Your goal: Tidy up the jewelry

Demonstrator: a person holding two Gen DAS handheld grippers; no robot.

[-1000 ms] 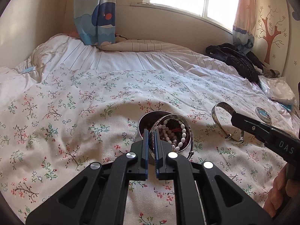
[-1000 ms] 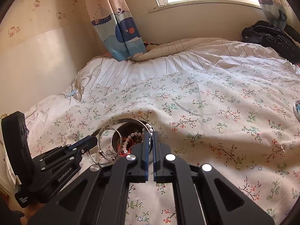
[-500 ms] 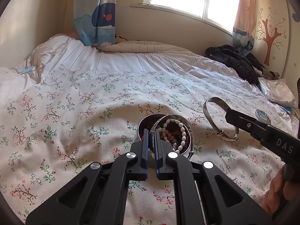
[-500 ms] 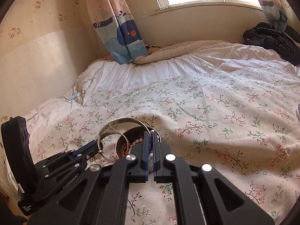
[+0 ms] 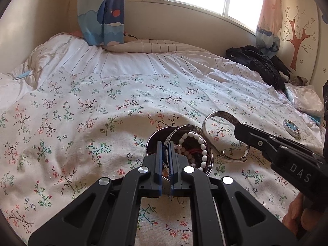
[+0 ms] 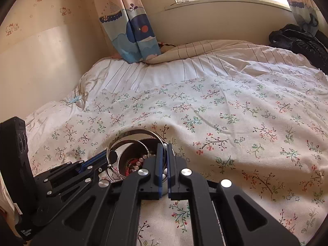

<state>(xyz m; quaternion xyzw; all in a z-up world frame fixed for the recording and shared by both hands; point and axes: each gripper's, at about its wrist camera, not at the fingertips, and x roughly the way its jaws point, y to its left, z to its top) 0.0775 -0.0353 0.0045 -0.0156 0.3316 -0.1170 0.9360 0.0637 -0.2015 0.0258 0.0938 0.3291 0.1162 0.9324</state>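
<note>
A dark round tin (image 5: 152, 141) sits on the floral bedspread and holds bead bracelets, one of white beads (image 5: 202, 143). My left gripper (image 5: 165, 145) is shut on a silver bangle (image 5: 174, 134) that stands over the tin. My right gripper (image 5: 237, 128) is shut on a second silver bangle (image 5: 220, 115) and holds it just right of the tin, close to the first. In the right wrist view my right gripper (image 6: 163, 148) is shut on its bangle (image 6: 133, 132) over the tin (image 6: 125, 155), and the left gripper (image 6: 110, 154) holds the other ring.
A small round tin lid (image 5: 291, 127) with a blue top lies on the bedspread to the right. A black jacket (image 5: 260, 65) and a plastic bag (image 5: 305, 100) lie at the far right. A wall and curtain (image 5: 100, 10) stand behind the bed.
My right gripper has carried its bangle leftward, closer to the tin and the left bangle. The left gripper has stayed over the tin.
</note>
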